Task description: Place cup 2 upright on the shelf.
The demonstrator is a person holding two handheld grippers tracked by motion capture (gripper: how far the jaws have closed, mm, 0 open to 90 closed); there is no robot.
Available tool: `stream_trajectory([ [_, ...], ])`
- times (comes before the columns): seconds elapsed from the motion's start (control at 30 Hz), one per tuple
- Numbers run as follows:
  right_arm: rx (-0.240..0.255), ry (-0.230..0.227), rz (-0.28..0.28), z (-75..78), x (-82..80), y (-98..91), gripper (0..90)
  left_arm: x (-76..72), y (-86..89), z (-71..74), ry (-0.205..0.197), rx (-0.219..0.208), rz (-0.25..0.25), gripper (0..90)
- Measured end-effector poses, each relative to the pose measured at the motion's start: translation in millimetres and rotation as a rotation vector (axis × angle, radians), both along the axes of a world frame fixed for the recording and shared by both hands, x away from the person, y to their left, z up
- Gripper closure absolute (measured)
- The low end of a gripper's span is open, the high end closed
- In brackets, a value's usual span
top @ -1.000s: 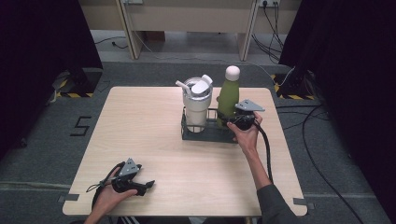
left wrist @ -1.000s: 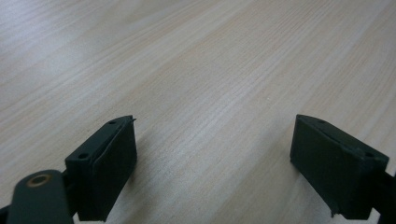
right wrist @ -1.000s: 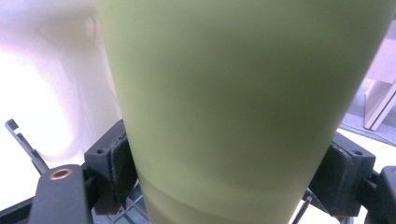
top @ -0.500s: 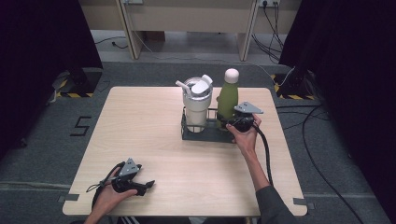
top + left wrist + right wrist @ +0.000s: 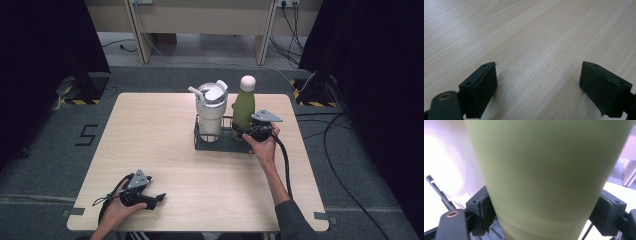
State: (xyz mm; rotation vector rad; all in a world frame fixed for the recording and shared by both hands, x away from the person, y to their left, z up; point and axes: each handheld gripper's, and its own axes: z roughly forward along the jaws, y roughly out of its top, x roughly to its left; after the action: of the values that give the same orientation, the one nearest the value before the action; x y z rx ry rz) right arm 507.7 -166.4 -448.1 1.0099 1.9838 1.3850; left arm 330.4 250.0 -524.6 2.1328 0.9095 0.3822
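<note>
A green bottle (image 5: 244,110) with a white cap stands upright in the right slot of a black wire rack (image 5: 220,144) at the table's middle. My right gripper (image 5: 246,131) reaches in from the right and is shut on the bottle's lower body. In the right gripper view the green bottle (image 5: 549,170) sits between both pads (image 5: 482,211) of the right gripper (image 5: 544,215). A white lidded tumbler (image 5: 210,112) with a straw stands in the rack's left slot. My left gripper (image 5: 158,198) rests open near the front left edge, over bare wood (image 5: 539,50).
The light wooden table (image 5: 150,135) has bare room left of the rack and across its front. The right gripper's black cable (image 5: 286,165) trails along the person's forearm. Dark floor, cables and a wall base lie beyond the far edge.
The green bottle and my right gripper have sunk slightly lower into the rack. The left gripper has stayed where it was.
</note>
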Motion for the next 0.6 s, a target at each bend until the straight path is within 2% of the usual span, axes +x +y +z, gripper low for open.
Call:
stream_trajectory([
  [0.1, 0.012, 0.007, -0.009, -0.3, -0.7, -0.6, 15.3, 0.1, 0.1, 0.0, 0.000, 0.000, -0.001, 14.0],
  [0.2, -0.021, -0.005, -0.022, 2.7, -6.4, -1.7, 15.0, 0.1, 0.2, 0.0, 0.000, 0.002, -0.002, 14.0],
  [0.3, -0.018, -0.003, -0.026, 4.9, -9.4, -3.2, 15.0, 0.1, 0.2, 0.0, 0.000, 0.002, -0.002, 14.0],
  [0.43, 0.023, -0.007, -0.029, 10.0, -17.4, -7.9, 14.9, 0.1, 0.1, 0.0, 0.000, 0.001, -0.002, 14.0],
  [0.6, 0.047, -0.018, -0.031, 14.7, -30.0, -14.8, 14.9, 0.1, 0.2, 0.0, 0.000, 0.001, -0.002, 14.0],
])
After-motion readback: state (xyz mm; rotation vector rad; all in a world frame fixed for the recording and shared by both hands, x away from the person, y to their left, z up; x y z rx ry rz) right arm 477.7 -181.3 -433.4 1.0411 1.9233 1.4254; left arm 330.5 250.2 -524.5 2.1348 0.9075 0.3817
